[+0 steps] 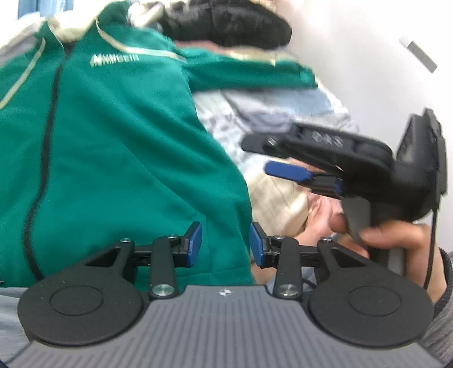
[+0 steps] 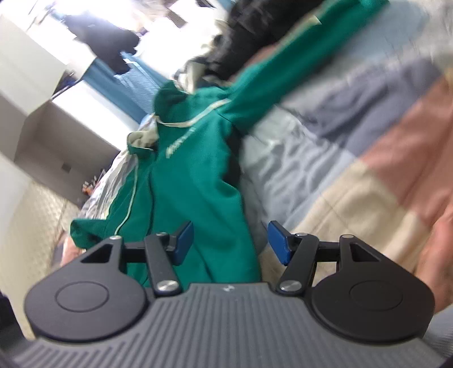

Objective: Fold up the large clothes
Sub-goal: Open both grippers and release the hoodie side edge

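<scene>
The green zip-front jacket with cream piping (image 1: 119,147) lies spread over a patchwork quilt of blue, pink and cream squares (image 2: 354,158), front up, likely laid flat so its sides can be folded in. A black fleecy garment (image 1: 226,25) sits at its far end. The left gripper (image 1: 226,245) hangs just above the jacket's near right edge, jaws parted, holding nothing. The right gripper (image 2: 230,240) is likewise released, the jacket's hem below and beyond it.

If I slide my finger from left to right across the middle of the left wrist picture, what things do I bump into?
Green jacket → patchwork blanket → right hand-held gripper, its blue fingers apart and empty.
</scene>
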A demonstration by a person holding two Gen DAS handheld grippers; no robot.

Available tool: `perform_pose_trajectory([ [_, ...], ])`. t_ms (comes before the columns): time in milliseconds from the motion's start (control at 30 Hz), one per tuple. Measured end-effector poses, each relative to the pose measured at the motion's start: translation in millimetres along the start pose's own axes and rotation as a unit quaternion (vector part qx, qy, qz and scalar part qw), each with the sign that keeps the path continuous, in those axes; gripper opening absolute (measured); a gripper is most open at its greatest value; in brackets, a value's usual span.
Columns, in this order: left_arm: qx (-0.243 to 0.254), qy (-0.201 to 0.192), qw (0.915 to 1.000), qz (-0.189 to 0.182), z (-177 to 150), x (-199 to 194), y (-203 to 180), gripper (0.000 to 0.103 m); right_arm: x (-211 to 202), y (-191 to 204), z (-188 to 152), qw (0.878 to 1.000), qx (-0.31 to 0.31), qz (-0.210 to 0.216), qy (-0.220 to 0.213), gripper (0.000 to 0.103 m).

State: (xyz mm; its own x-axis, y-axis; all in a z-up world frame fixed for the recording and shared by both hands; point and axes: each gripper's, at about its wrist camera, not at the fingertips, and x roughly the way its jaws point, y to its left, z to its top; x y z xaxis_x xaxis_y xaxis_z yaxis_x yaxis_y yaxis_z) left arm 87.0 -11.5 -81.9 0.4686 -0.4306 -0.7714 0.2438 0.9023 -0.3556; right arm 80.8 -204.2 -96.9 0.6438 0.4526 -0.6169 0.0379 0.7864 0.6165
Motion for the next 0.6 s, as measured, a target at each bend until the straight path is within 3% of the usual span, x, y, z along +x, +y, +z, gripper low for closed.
perform_pose_trajectory([
  [233, -0.007, -0.052, 0.9986, 0.007, 13.0, -67.5, 13.8, 0.042, -48.3, 52.7, 13.9, 0.996, -0.083, -0.007, -0.006, 0.062],
  [400, -0.019, -0.087, 0.9958, 0.024, 32.6, -127.7, 23.7, 0.042, -75.6, 86.5, 31.6, 0.996, -0.09, -0.013, 0.011, 0.062],
  [500, -0.031, -0.103, 0.9936, 0.035, 44.1, -164.8, 27.6, 0.042, -92.7, 106.1, 40.9, 0.998, -0.059, 0.003, 0.028, 0.062],
  [600, -0.054, -0.118, 0.9907, 0.04, 53.3, -202.3, 35.0, 0.042, -110.0, 144.6, 44.5, 0.992, -0.122, -0.018, 0.008, 0.062],
])
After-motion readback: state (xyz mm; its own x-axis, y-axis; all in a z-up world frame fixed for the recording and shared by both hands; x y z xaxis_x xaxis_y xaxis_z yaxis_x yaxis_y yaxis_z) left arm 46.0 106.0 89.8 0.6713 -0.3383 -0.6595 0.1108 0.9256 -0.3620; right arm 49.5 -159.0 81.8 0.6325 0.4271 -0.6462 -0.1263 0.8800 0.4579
